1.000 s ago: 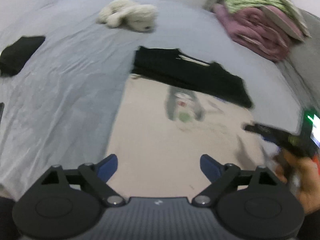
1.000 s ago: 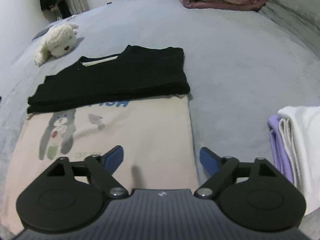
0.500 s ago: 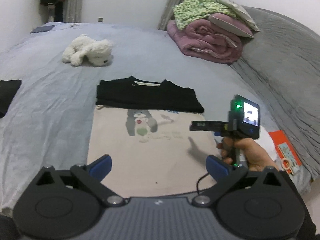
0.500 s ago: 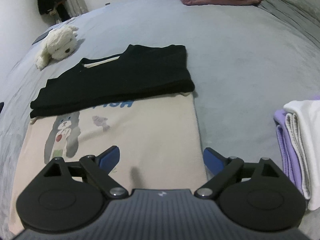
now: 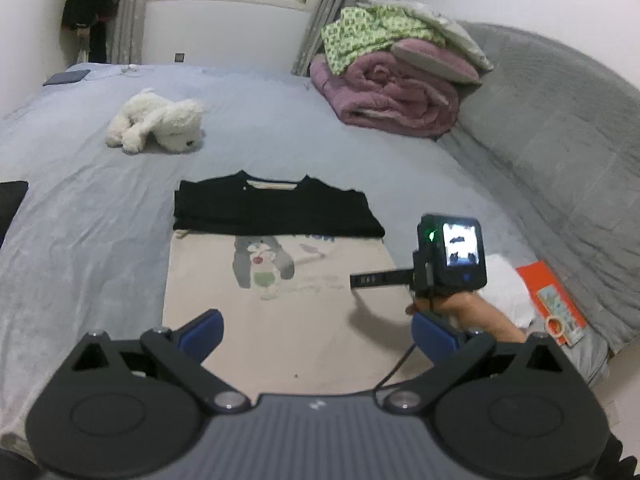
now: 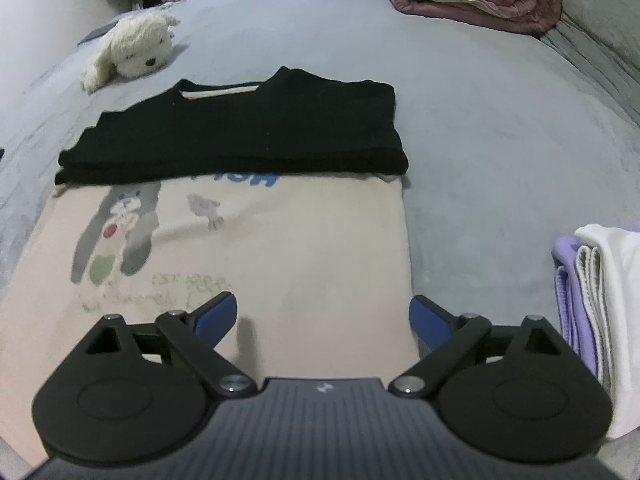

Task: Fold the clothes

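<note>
A shirt lies flat on the grey bed sheet [image 5: 100, 240], its cream body [image 5: 280, 320] printed with a grey cat and its black upper part [image 5: 276, 208] folded into a band. My left gripper [image 5: 316, 334] hovers open above the cream hem, holding nothing. My right gripper [image 6: 323, 316] is open too, over the shirt's right half near the cream edge [image 6: 400, 260]. In the left wrist view a hand [image 5: 472, 312] holds that right gripper [image 5: 360, 279] just above the cloth. The black band [image 6: 240, 136] sits beyond both.
A white plush dog [image 5: 160, 126] lies far left on the bed. Pink quilt [image 5: 392, 96] with green cloth on top is piled at the back right. Folded white and purple clothes [image 6: 600, 300] sit right of the shirt, an orange booklet [image 5: 552, 300] past them, a black garment [image 5: 10, 200] left.
The left gripper has lifted and pulled back from low over the shirt, levelling so the whole room shows. The right gripper has crept slightly forward over the cream cloth. Both have stayed open.
</note>
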`<state>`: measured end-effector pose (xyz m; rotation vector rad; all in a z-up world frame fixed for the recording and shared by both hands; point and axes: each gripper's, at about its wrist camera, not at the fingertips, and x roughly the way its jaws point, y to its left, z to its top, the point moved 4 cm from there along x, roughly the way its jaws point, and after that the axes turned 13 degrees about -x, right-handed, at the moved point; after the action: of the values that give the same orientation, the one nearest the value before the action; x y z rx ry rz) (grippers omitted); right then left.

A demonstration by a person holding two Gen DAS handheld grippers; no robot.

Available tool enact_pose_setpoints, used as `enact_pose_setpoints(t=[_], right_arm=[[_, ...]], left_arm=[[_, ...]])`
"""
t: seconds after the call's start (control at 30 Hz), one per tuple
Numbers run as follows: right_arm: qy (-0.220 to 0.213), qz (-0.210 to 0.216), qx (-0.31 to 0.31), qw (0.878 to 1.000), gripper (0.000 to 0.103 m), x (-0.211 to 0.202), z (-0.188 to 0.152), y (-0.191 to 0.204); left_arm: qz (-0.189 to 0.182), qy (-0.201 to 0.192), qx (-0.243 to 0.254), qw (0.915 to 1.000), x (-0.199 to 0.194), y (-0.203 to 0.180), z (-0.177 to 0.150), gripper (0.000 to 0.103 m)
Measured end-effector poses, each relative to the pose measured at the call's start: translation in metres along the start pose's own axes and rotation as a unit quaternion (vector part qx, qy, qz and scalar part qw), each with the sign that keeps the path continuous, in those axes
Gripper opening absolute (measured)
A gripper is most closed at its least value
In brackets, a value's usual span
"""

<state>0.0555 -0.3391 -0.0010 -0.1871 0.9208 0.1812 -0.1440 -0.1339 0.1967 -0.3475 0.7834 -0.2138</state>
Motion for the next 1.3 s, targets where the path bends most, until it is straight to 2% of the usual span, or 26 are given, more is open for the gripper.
enact_pose_setpoints(t=[0.17, 0.27, 0.37, 0.47, 0.53, 0.63, 0.7, 0.83, 0.97, 1.3], right_arm=[[-0.004, -0.006, -0.020, 1.000, 0.095, -0.002, -0.002, 0.003], [-0.004, -0.009, -0.031, 0.999, 0.095, -0.003, -0.004, 0.005], [-0.005, -0.002, -0.036, 0.999, 0.095, -0.005, -0.009, 0.006], [-0.008, 0.011, -0.058, 0.998, 0.094, -0.008, -0.016, 0.012], [-0.005, 0.010, -0.073, 0.997, 0.088, -0.009, -0.023, 0.018], [0.006, 0.006, -0.093, 0.996, 0.085, -0.008, -0.032, 0.025], [0.008, 0.006, -0.101, 0.995, 0.085, -0.008, -0.038, 0.026], [0.013, 0.018, -0.069, 0.997, 0.085, -0.012, -0.052, 0.019], [0.011, 0.011, -0.069, 0.997, 0.086, -0.024, -0.068, 0.025], [0.007, 0.012, -0.050, 0.999, 0.085, -0.041, -0.094, 0.030]], left_arm=[[0.003, -0.004, 0.011, 0.9999, 0.000, -0.004, -0.006, 0.101], [0.026, -0.024, 0.015, 0.9993, 0.014, 0.002, -0.005, 0.102], [0.076, -0.049, 0.017, 0.9958, 0.051, 0.028, -0.001, 0.102], [0.147, -0.067, 0.041, 0.9860, 0.098, 0.061, -0.002, 0.102], [0.182, -0.067, 0.042, 0.9800, 0.126, 0.083, -0.004, 0.101], [0.182, -0.040, 0.021, 0.9823, 0.155, 0.108, -0.005, 0.099], [0.187, -0.039, 0.013, 0.9816, 0.164, 0.118, -0.006, 0.099], [0.193, -0.038, 0.019, 0.9804, 0.175, 0.126, -0.011, 0.099], [0.191, -0.043, 0.033, 0.9800, 0.177, 0.130, -0.018, 0.099], [0.198, -0.005, 0.017, 0.9800, 0.178, 0.158, -0.034, 0.099]])
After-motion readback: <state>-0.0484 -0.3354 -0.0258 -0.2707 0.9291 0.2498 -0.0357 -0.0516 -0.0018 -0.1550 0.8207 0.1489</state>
